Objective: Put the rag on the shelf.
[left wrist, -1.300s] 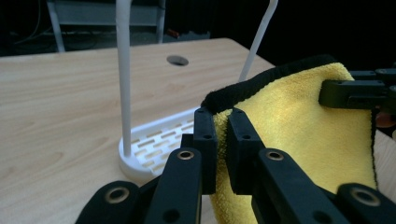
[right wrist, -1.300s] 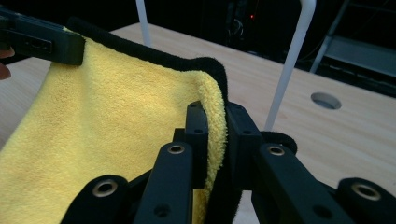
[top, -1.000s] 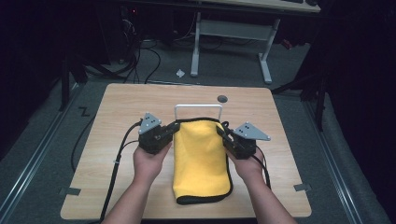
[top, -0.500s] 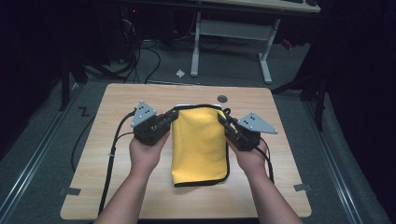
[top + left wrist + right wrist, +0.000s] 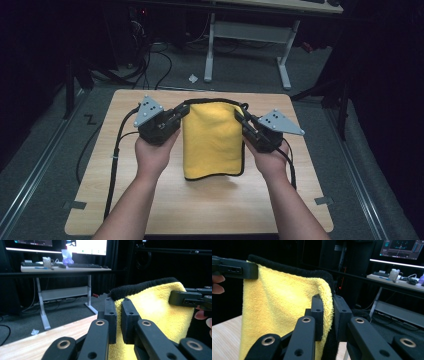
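Raised: yellow cloth [image 5: 212, 140] off table [image 5: 125, 200] | both tongs clamp top corners

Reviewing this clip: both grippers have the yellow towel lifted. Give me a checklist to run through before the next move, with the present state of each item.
1. Left gripper shut on the yellow towel at its top corner: ok.
2. Right gripper shut on the opposite top corner: ok.
3. Top edge held about level between the grippers: ok.
4. Towel's lower edge off the table, going by the shadow beneath it: ok.
5. How many layers each grip holds: cannot tell.
6. Bare table in front of the towel for laying it down: ok.
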A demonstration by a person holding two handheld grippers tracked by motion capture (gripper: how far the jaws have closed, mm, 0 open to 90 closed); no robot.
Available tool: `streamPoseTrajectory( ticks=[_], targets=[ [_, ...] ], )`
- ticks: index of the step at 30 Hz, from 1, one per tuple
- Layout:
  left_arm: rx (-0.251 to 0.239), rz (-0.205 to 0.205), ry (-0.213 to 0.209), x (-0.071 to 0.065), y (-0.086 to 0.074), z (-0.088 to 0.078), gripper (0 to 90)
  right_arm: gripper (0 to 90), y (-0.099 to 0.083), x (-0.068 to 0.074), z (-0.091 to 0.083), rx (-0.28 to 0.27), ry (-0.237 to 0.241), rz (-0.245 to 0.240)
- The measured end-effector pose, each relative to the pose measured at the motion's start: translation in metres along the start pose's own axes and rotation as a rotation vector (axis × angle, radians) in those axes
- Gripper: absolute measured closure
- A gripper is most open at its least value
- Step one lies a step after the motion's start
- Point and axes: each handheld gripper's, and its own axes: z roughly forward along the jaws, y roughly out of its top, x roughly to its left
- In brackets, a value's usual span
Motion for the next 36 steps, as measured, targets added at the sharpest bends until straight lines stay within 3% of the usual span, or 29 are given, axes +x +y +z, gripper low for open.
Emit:
streamPoseTrajectory(
  ticks=[8, 14, 19, 25, 36],
  targets=[
    [0.004, 0.018, 0.005, 0.005, 0.002, 0.004, 84.3, 81.5, 0.004, -0.003, 0.002, 0.001, -0.005, -0.010],
    [-0.006, 0.046, 0.012, 0.009, 0.020, 0.011, 84.3, 81.5, 0.018, -0.009, 0.006, -0.010, -0.013, -0.020],
    [0.004, 0.099, 0.031, 0.018, 0.036, 0.024, 84.3, 81.5, 0.033, -0.018, 0.017, -0.026, -0.022, -0.021],
    [0.023, 0.077, 0.039, 0.035, 0.039, 0.045, 84.3, 81.5, 0.032, -0.032, 0.037, -0.028, -0.024, 0.013],
    [0.048, 0.066, 0.062, 0.059, 0.040, 0.082, 84.2, 81.5, 0.031, -0.056, 0.073, -0.001, -0.045, 0.000]
  ],
)
